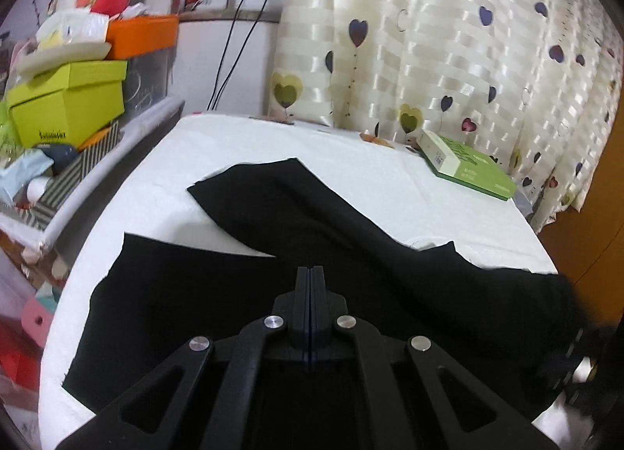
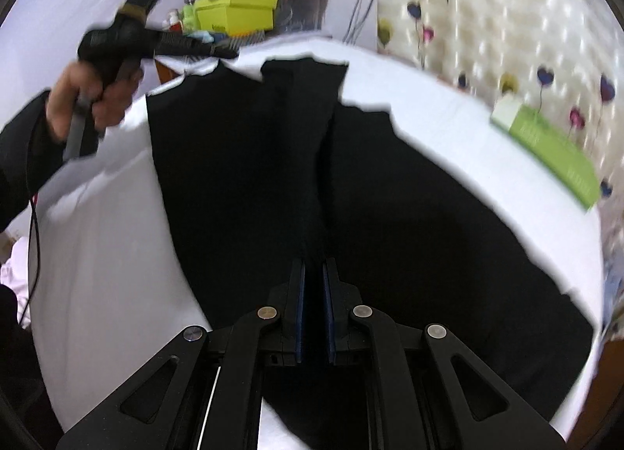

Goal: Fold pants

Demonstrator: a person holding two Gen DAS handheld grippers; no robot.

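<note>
The white counter (image 1: 351,161) fills both views and carries the black pants (image 2: 241,161), spread across its middle with the two legs running away from the cameras and splayed apart, the near end bunched toward the right edge; laid out this way, they look ready for a first lengthwise fold, which I judge not yet made. A green box (image 1: 468,167) lies well apart at the far right corner, clear of the cloth. The left gripper (image 1: 311,274) hovers over the fabric with its jaws pressed together, apparently on nothing; in the right view a hand (image 2: 84,98) holds it raised beyond the left leg. The right gripper (image 2: 313,278) sits low over the pants, jaws a little apart; whether cloth lies between them I cannot tell.
</note>
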